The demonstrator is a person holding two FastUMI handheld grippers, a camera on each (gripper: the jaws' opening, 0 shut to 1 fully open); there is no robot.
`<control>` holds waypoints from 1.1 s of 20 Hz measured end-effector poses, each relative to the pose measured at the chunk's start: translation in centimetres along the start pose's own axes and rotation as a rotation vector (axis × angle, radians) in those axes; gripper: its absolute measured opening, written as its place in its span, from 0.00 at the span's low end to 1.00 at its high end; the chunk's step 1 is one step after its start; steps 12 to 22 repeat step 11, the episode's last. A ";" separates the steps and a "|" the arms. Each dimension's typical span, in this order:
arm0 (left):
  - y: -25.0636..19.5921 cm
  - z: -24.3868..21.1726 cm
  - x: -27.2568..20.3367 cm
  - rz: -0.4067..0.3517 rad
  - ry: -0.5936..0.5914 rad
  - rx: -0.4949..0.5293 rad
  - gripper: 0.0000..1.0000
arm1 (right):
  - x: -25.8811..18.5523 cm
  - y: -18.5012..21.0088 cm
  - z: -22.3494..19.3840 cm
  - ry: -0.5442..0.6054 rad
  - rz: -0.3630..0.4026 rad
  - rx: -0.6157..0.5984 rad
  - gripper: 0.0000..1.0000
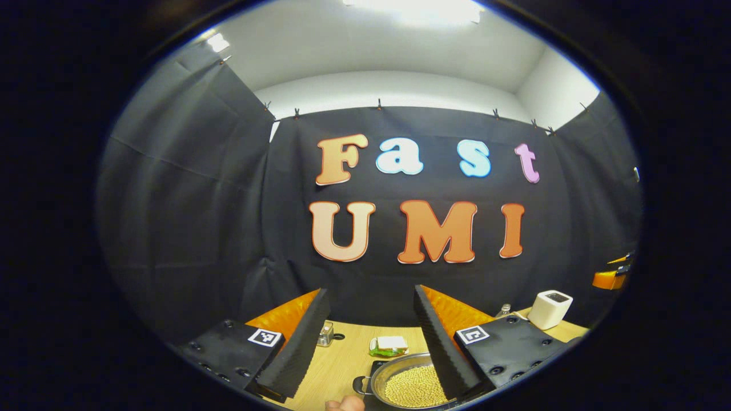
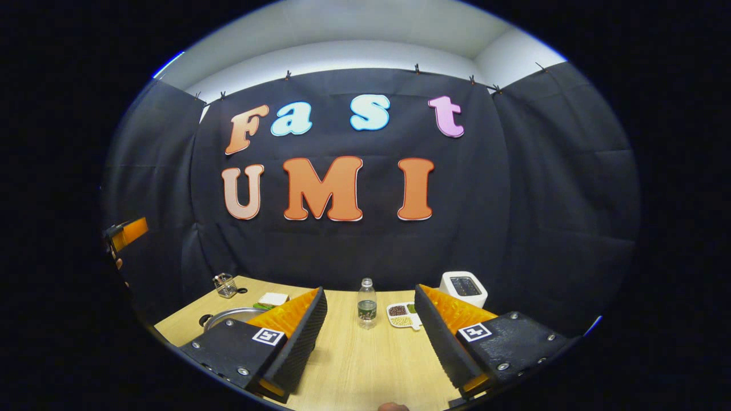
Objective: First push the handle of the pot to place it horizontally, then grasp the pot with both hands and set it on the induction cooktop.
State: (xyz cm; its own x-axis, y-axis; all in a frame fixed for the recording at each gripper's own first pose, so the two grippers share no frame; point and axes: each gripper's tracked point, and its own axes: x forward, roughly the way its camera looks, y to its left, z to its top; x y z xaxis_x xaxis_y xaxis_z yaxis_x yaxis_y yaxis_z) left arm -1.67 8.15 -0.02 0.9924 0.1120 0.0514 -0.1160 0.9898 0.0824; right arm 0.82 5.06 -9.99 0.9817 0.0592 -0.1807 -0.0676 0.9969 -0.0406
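Left gripper view has the left gripper point(image 1: 370, 342) raised above the wooden tabletop point(image 1: 342, 357), its fingers point(image 1: 300, 342) spread wide apart with nothing between them. Below and between them sits the pot point(image 1: 408, 382), a shallow metal pan filled with pale beans, partly covered by the gripper's right-side finger. One small dark side handle point(image 1: 360, 385) shows at the pot's left edge. Just behind the pot lies a small packet point(image 1: 389, 345) with green and white on it, and a small glass jar point(image 1: 325, 334) stands farther left. A white boxy appliance point(image 1: 549, 308) stands at the far right of the tabletop.

Right gripper view has the right gripper point(image 2: 370, 337) likewise held open and empty over the tabletop. The pot's rim point(image 2: 234, 315) peeks out at the left, behind that gripper's left-side finger, near a wire holder point(image 2: 225, 285). A water bottle point(image 2: 366, 303) stands straight ahead between the fingers, just beside a divided dish point(image 2: 401, 315) of beans
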 end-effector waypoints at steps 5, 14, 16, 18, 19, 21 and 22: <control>3.8 4.7 -2.3 0.079 -0.104 -0.050 0.99 | -3.7 -1.8 1.6 -0.047 -0.006 0.016 0.95; 4.4 4.8 -2.4 0.075 -0.087 -0.074 0.95 | -4.2 -2.7 1.8 -0.059 -0.026 0.020 0.95; 4.4 4.8 -2.4 0.075 -0.087 -0.074 0.95 | -4.2 -2.7 1.8 -0.059 -0.026 0.020 0.95; 4.4 4.8 -2.4 0.075 -0.087 -0.074 0.95 | -4.2 -2.7 1.8 -0.059 -0.026 0.020 0.95; 4.4 4.8 -2.4 0.075 -0.087 -0.074 0.95 | -4.2 -2.7 1.8 -0.059 -0.026 0.020 0.95; 4.4 4.8 -2.4 0.075 -0.087 -0.074 0.95 | -4.2 -2.7 1.8 -0.059 -0.026 0.020 0.95; 4.4 4.8 -2.4 0.075 -0.087 -0.074 0.95 | -4.2 -2.7 1.8 -0.059 -0.026 0.020 0.95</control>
